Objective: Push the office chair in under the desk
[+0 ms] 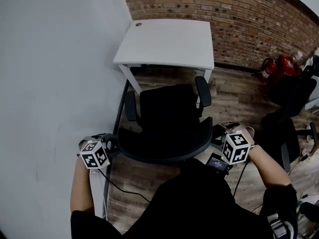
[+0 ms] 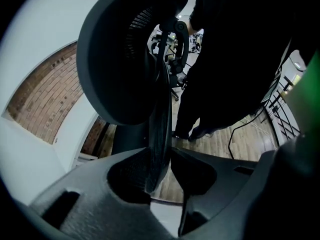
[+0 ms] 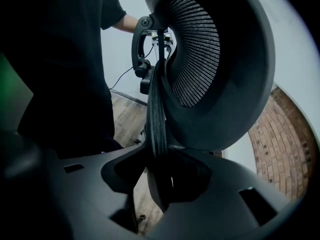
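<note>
Just in front of the white desk, the black office chair is standing, not under it yet, while the left gripper and the right gripper are each squeezing one side of its back.

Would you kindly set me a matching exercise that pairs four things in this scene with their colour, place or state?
Things:
1 desk
2 office chair
3 fire extinguisher
4 left gripper

Descriptions:
a black, in front of the desk
b closed on the chair's back edge
c white, in the corner by the brick wall
d red, at the far right

Pairs: 1-c, 2-a, 3-d, 4-b
</note>
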